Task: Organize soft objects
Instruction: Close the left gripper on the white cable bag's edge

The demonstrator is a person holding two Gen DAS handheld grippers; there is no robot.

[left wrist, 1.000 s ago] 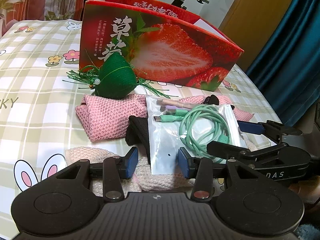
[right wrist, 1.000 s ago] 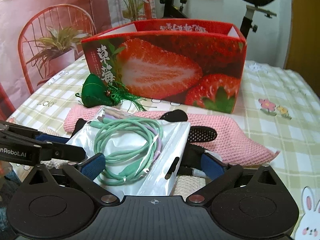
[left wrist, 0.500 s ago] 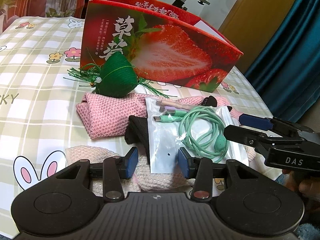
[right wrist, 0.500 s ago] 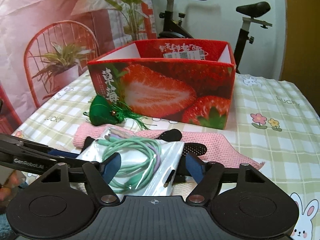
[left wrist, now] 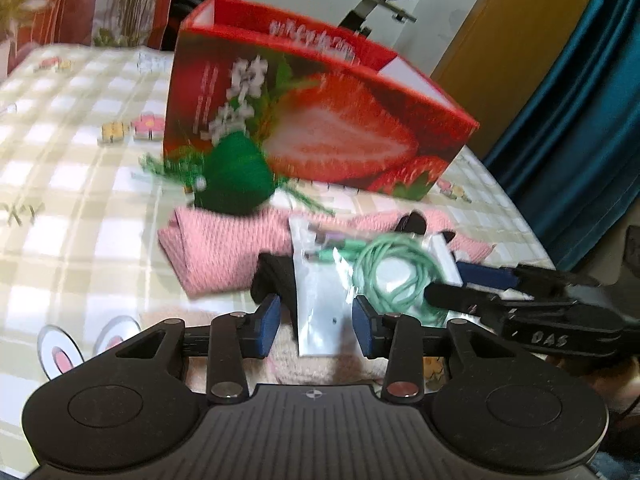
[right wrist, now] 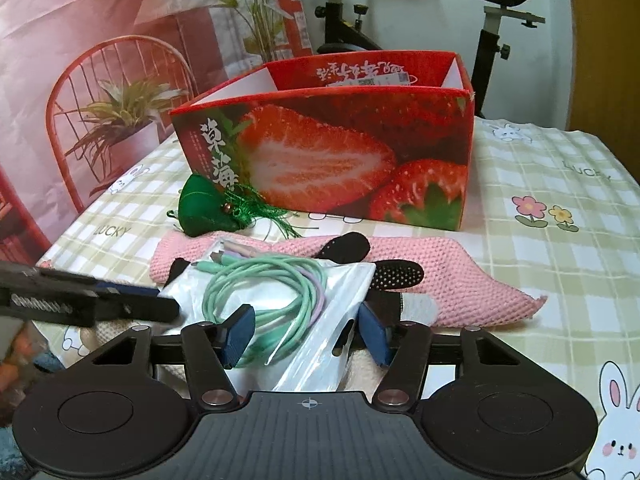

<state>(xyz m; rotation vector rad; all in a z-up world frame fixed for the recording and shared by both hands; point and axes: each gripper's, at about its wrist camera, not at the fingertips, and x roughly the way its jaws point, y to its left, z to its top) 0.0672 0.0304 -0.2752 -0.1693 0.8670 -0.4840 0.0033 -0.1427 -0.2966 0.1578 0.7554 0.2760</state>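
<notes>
A clear bag with a coiled green cable (left wrist: 384, 268) (right wrist: 276, 292) lies on a pile of soft things: a pink knit cloth (left wrist: 224, 252) (right wrist: 440, 276), black socks (right wrist: 396, 274) (left wrist: 272, 280) and a cream knit piece (right wrist: 416, 306). A green stuffed zongzi with tassels (left wrist: 236, 178) (right wrist: 208, 210) sits in front of the open strawberry box (left wrist: 320, 120) (right wrist: 332, 148). My left gripper (left wrist: 316, 320) is open, its jaws astride the bag's near corner. My right gripper (right wrist: 308, 334) is open around the bag's near edge.
The table has a checked cloth with rabbits and flowers (right wrist: 560, 264). A red chair (right wrist: 116, 120) and a potted plant stand at the left, an exercise bike (right wrist: 492, 20) behind the box, a teal curtain (left wrist: 580, 100) at the right.
Both grippers have drawn back and up from the pile and tilted; the right gripper's jaws have narrowed somewhat. The left view is blurred by motion. The objects have not moved.
</notes>
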